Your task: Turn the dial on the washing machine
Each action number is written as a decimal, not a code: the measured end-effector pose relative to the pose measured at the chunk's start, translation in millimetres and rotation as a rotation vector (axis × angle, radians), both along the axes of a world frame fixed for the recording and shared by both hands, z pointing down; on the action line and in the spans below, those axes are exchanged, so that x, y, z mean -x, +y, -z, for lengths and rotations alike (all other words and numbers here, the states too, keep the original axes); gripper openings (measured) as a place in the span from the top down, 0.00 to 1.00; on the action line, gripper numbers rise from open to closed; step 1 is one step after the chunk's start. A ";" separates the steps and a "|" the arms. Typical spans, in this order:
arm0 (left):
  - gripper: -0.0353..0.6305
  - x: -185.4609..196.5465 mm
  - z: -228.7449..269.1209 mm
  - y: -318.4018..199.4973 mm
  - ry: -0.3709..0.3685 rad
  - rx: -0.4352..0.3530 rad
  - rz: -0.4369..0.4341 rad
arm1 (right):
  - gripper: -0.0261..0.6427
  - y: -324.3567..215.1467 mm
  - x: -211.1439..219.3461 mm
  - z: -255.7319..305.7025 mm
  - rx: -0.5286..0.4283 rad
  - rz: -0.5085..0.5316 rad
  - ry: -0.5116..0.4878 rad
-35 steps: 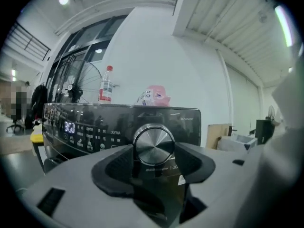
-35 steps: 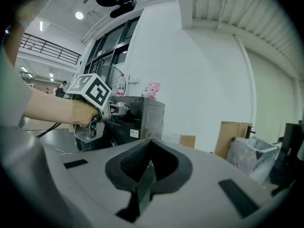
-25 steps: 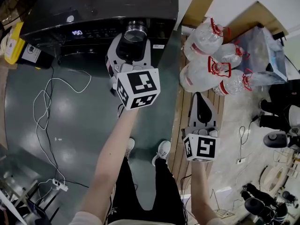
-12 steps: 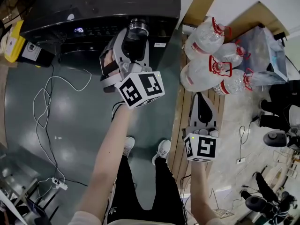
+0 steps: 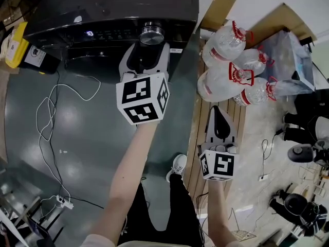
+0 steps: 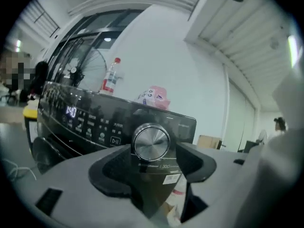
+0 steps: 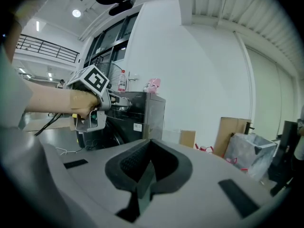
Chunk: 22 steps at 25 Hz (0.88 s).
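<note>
The washing machine (image 5: 103, 9) is black, with a lit control panel (image 6: 71, 111) along its front. Its round silver dial (image 5: 151, 34) sits at the panel's right end and shows bare in the left gripper view as the dial (image 6: 151, 141). My left gripper (image 5: 145, 53) hangs just short of it, jaws opening, one to each side, and the pads (image 6: 111, 167) do not touch the dial. My right gripper (image 5: 222, 122) hangs lower right, away from the machine, shut on nothing, and looks the same in its own view (image 7: 145, 167).
Several big clear water bottles (image 5: 229, 60) with red handles lie right of the machine, beside cardboard (image 5: 218, 6). A white cable (image 5: 51, 112) snakes over the grey floor at left. A bottle (image 6: 110, 77) and a pink thing (image 6: 153, 98) stand on the machine's top.
The left gripper, closed round the dial a second ago, rolled with it, then rolled back and drew away, so the dial now shows uncovered. The right gripper barely moved.
</note>
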<state>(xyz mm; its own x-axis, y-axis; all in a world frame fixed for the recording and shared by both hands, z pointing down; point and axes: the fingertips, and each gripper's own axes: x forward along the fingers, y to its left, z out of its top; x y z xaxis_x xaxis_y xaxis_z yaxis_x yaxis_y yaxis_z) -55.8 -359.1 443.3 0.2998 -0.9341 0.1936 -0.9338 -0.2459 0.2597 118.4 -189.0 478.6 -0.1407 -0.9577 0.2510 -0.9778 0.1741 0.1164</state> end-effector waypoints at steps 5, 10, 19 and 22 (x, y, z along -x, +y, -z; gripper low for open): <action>0.52 7.1 0.3 -7.9 0.231 0.049 0.042 | 0.95 1.0 -8.2 0.2 -0.001 -0.013 0.005; 0.52 6.0 -0.1 -13.1 0.289 0.067 0.046 | 0.95 5.0 -11.9 -4.0 0.011 -0.019 0.003; 0.55 3.1 2.0 -14.0 0.128 0.022 0.014 | 0.95 3.0 -16.3 -5.3 0.010 -0.019 0.006; 0.55 2.2 1.7 -14.1 0.027 0.000 0.000 | 0.95 1.8 -15.1 -5.5 0.009 -0.017 0.005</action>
